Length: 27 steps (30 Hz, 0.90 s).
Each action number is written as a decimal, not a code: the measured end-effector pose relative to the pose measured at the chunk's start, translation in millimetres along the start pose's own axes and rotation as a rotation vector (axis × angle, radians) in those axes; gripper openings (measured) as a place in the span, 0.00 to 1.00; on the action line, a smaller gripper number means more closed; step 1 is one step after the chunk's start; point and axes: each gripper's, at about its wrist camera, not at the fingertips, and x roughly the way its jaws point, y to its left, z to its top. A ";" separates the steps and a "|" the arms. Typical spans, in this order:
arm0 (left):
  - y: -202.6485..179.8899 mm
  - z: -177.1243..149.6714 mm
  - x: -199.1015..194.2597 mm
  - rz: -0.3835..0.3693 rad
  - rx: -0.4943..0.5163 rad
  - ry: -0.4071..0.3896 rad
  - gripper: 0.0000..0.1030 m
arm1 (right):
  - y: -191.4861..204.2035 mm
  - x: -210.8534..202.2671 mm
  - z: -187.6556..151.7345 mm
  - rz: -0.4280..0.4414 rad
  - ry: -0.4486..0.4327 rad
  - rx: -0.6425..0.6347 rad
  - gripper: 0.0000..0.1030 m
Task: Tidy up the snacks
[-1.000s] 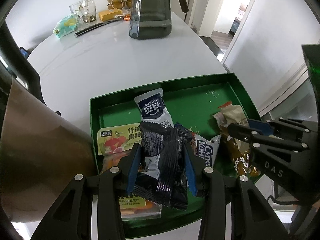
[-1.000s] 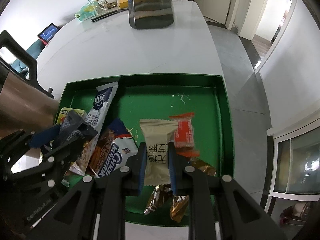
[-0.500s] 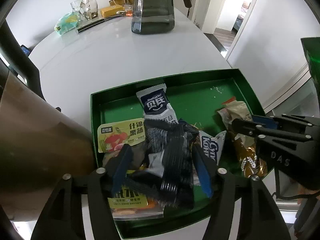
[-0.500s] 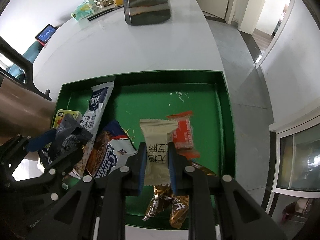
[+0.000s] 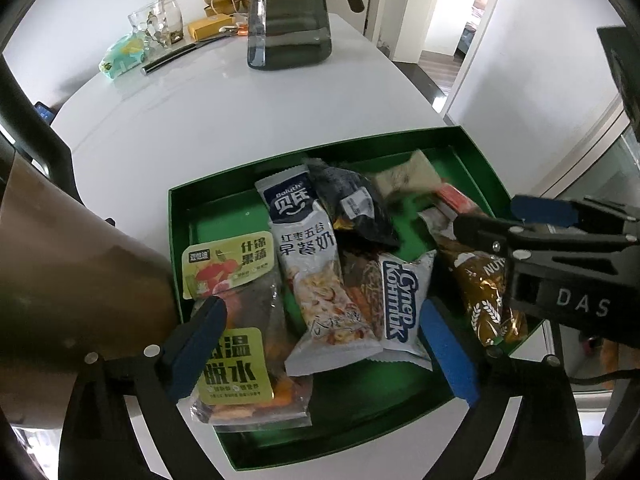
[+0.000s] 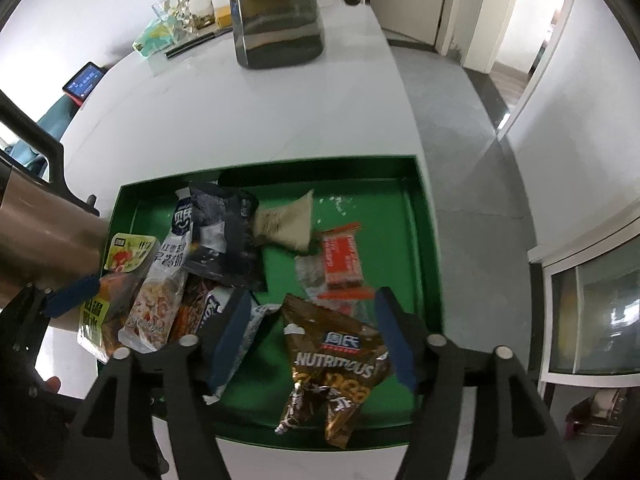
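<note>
Left gripper (image 5: 320, 344) jaws just opened wide, empty; black packet (image 5: 356, 208) lies in green tray (image 5: 472, 152) on counter (image 5: 240, 112). Right gripper (image 6: 310, 336) jaws just opened wide, empty, above brown packet (image 6: 336, 360).

You had open white tabletop (image 5: 224, 120) beyond the green tray (image 6: 424, 240), clear up to the dark glass pitcher (image 5: 288, 20) standing at the far end. Inside the tray, bare floor lay along the far wall and the right side (image 6: 384, 216); the left half was heaped with snack packets (image 5: 320, 272). A bronze kettle (image 5: 72, 288) crowded the tray's left edge, just beside the left tongs (image 5: 320, 344). The right tongs (image 6: 312, 336) hung over the near right corner.
</note>
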 end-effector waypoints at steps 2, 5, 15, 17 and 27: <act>-1.8 -0.5 -0.1 0.000 0.002 -0.001 0.98 | -1.5 -2.2 0.0 -0.015 -0.010 0.002 1.00; -2.8 -1.3 -1.9 -0.011 -0.008 -0.004 0.98 | -3.1 -5.6 -1.3 -0.030 -0.024 0.002 1.00; -16.9 -7.6 -17.2 -0.020 0.021 -0.022 0.98 | -10.0 -24.3 -13.1 -0.044 -0.069 0.026 1.00; -18.6 -10.1 -23.7 -0.021 0.025 -0.032 0.98 | -9.4 -31.4 -17.0 -0.042 -0.087 0.029 1.00; -19.8 -41.1 -85.3 -0.031 0.024 -0.151 0.98 | 5.8 -95.2 -58.6 -0.013 -0.219 0.037 1.00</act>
